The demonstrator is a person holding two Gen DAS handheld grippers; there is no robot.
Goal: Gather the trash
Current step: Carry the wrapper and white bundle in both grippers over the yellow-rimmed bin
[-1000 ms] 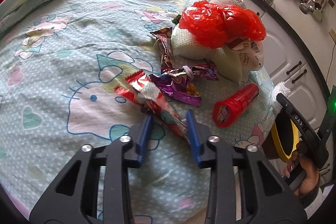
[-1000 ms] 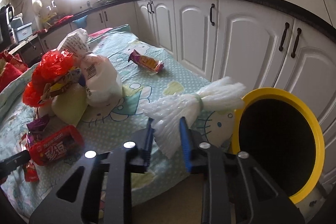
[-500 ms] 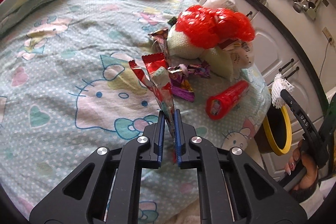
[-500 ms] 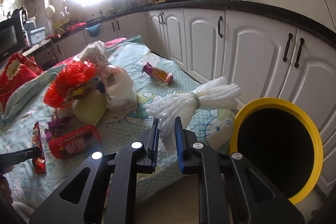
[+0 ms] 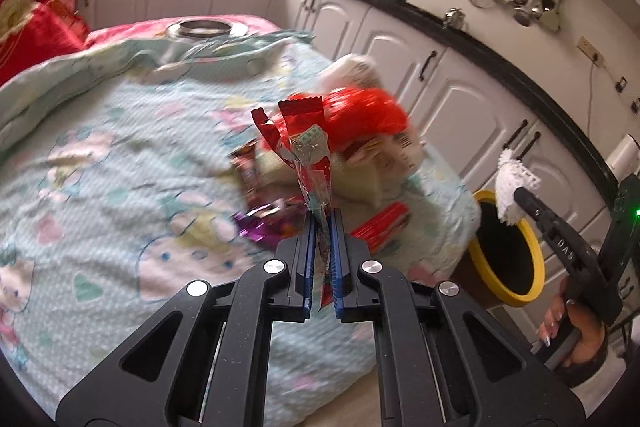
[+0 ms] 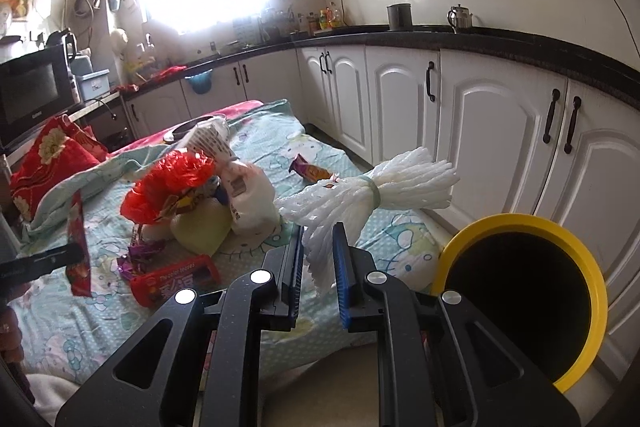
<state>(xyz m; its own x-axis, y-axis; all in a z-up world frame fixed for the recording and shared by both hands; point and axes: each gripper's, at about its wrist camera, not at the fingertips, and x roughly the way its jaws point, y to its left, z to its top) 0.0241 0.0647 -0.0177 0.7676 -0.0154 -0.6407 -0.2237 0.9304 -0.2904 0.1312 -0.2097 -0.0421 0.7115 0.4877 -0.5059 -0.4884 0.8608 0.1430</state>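
The left gripper (image 5: pixel 322 223) pinched a red snack wrapper (image 5: pixel 306 143), its fingers pressed together on the lower end, holding it upright clear of the patterned bedspread (image 5: pixel 120 167). The right gripper (image 6: pixel 318 239) clamped a bundle of white foam netting (image 6: pixel 372 187) near the yellow-rimmed bin (image 6: pixel 520 223) at the right; more trash (image 6: pixel 180 199) lay heaped on the bedspread to the left

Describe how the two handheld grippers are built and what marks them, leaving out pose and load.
Both the left gripper and the right gripper have black, speckled plastic linkage arms with triangular cutouts and round silver pivot screws. Their fingers carry ribbed blue pads. Seen from the left wrist, one finger of the right gripper bears raised lettering, and a green light glows on its body.
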